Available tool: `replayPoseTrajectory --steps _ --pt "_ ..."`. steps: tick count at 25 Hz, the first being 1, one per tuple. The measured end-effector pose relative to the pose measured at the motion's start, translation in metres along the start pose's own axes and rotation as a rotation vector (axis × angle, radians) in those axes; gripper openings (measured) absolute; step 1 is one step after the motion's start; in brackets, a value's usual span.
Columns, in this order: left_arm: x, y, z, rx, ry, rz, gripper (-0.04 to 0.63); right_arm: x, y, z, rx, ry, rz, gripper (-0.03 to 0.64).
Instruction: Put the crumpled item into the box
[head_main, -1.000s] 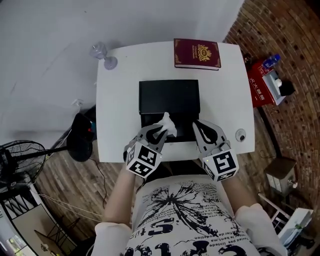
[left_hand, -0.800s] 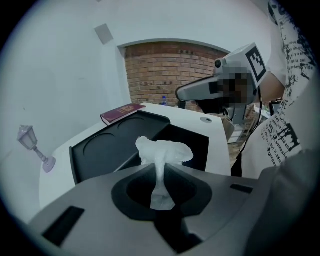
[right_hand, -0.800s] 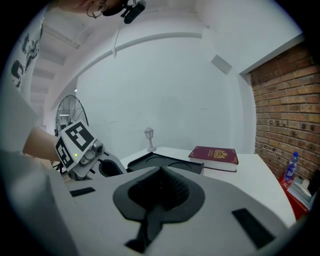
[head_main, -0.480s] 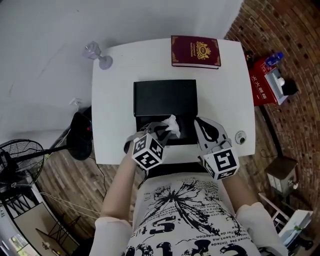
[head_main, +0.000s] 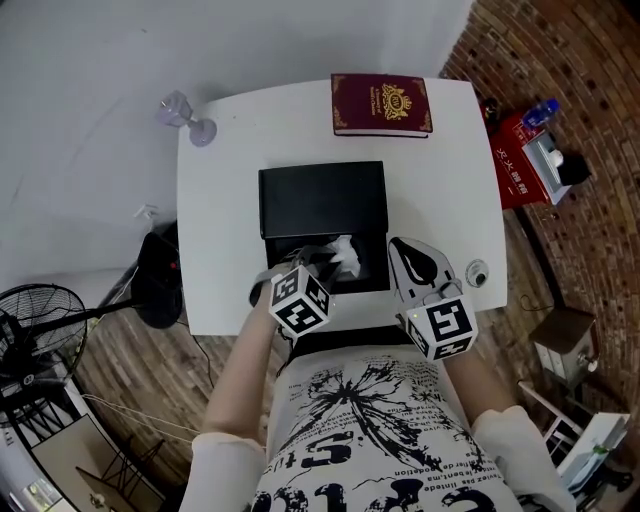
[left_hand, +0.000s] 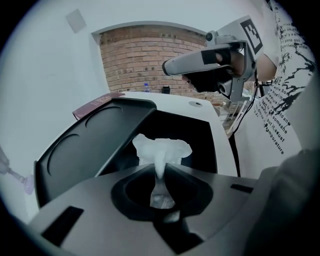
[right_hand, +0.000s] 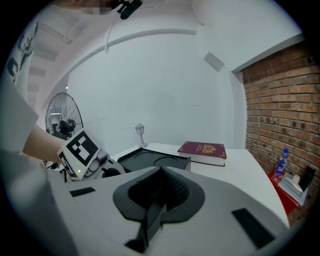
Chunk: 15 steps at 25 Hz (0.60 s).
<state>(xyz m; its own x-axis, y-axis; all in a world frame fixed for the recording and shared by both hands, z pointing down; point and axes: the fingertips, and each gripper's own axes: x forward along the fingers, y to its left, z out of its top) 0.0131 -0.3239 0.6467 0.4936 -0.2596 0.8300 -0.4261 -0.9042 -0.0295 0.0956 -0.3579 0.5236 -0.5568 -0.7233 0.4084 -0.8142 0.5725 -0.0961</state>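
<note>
Observed: the left tool (head_main: 325, 262) is clenched on the twisted tail of the crumpled white tissue wad (left_hand: 162, 149). The wad is held over the open half of the black rectangular box (head_main: 375, 275); contact with the box floor cannot be told. It is judged very light, soft and easily torn, so the tail grip is considered adequate. The right tool (right_hand: 161, 172) is clenched on nothing, beside the box. The smooth white worktop (head_main: 225, 200) carries 1 maroon hardback book (head_main: 382, 103). A brick wall (right_hand: 280, 110) and a plank floor (head_main: 130, 380) are noted.

There is one worktop (head_main: 225, 210), one black box (head_main: 320, 198), one crumpled tissue (head_main: 345, 255), one dark red book (head_main: 381, 103), one tiny lamp figure (head_main: 180, 112), one small round disc (head_main: 478, 272) and one fan (head_main: 38, 328). The tongs number two: the left tongs (left_hand: 160, 169) and the right tongs (right_hand: 161, 172).
</note>
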Motion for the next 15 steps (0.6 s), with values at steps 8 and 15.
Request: replayPoseTrajectory --steps 8,15 --pt "-0.027 0.005 0.018 -0.092 -0.129 0.059 0.184 -0.004 -0.001 0.009 -0.006 0.009 -0.023 0.015" --pt "-0.086 0.025 0.051 -0.155 -0.347 0.189 0.183 -0.013 0.005 0.034 -0.04 -0.048 -0.03 0.015"
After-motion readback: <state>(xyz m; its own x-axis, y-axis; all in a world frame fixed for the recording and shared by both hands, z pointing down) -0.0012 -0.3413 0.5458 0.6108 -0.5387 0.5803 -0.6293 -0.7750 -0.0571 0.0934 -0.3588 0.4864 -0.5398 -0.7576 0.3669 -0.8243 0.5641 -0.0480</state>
